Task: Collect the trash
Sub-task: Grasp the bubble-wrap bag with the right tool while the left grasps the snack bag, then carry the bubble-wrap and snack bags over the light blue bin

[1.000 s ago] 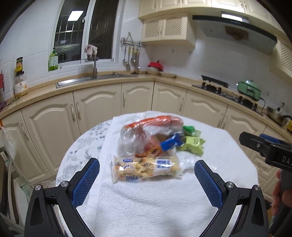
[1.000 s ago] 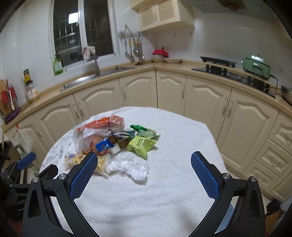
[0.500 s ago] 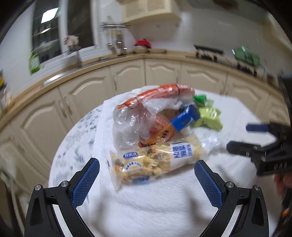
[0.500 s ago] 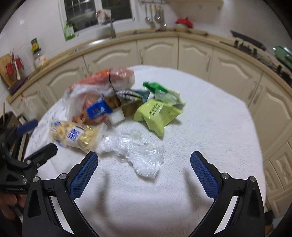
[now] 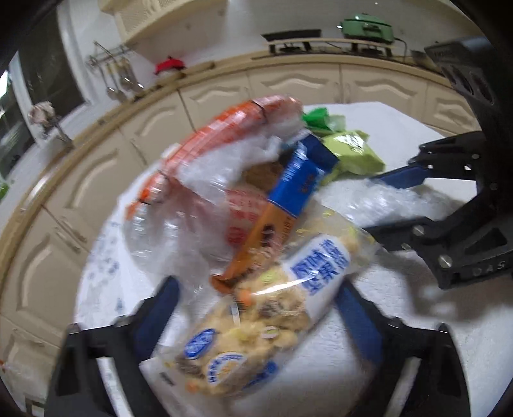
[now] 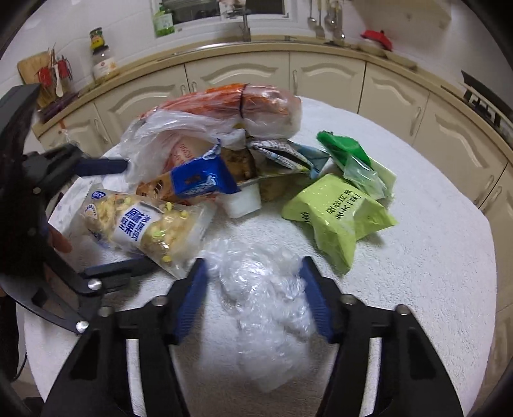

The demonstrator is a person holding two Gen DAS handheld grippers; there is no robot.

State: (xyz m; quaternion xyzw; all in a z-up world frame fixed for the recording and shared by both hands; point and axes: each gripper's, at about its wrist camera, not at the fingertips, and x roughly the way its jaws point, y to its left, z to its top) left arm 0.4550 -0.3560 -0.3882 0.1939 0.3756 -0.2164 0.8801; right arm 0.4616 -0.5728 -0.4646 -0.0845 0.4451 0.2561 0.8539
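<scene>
Right hand-held gripper [image 6: 253, 288] jaws closing around crumpled clear plastic wrap [image 6: 263, 298] on towel-covered worktop [image 6: 416, 272], pads not yet pressed. Left hand-held gripper [image 5: 256, 308] spread, closing; nut-mix bag [image 5: 253, 324] lies between.

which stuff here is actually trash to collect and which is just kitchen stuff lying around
Trash on the table: crumpled clear plastic, nut snack bag, lime green packet, blue carton, orange-striped bag.

Just there: jar, green bottle, hanging utensils.
</scene>
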